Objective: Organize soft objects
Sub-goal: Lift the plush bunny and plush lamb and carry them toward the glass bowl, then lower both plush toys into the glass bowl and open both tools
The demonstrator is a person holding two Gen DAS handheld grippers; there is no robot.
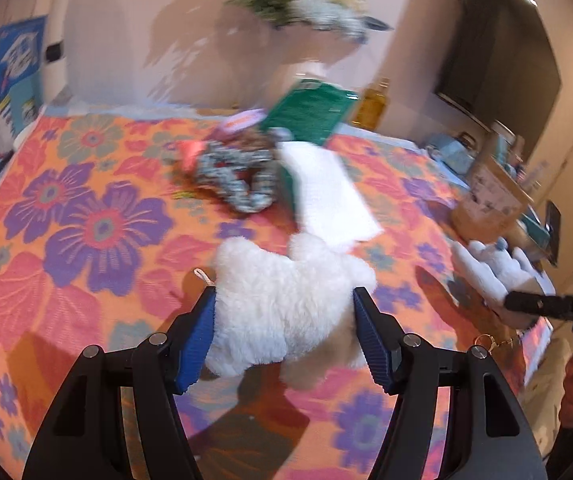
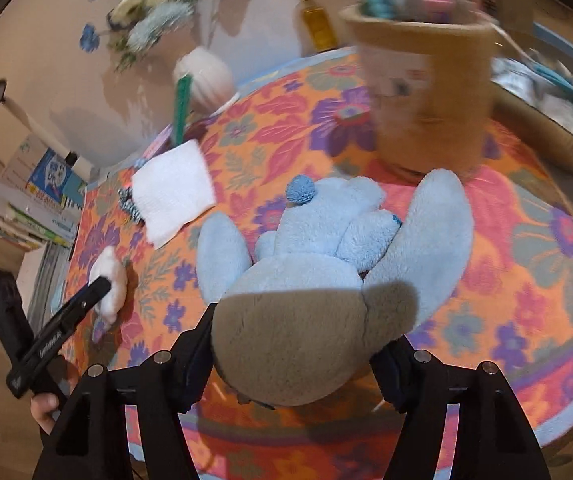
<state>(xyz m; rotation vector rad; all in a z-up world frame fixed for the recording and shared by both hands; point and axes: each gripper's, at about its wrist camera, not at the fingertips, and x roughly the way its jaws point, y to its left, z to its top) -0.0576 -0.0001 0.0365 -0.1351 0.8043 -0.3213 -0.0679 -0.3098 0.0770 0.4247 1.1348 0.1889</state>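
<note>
**A:** What does each gripper have?

**B:** My left gripper (image 1: 284, 320) is clamped on one white plush toy (image 1: 286, 304); both blue pads (image 1: 198, 344) press into its fur from either side, spread about as wide as its body. My right gripper (image 2: 290, 344) grips one blue plush toy (image 2: 326, 256) by its grey-brown end, fingers wide apart around it.

**A:** And where are the toys?

**B:** Both are over the flowered bench (image 1: 86, 240), near its front edge, well apart from each other. I can't tell if they touch the cloth.

**A:** What lies beyond them?

**B:** One white folded cloth (image 1: 326, 192), just past the white toy. One patterned scrunchie (image 1: 234, 180) beside it, and one green box (image 1: 310, 110) behind. One cardboard box (image 2: 426, 92) stands past the blue toy.
</note>
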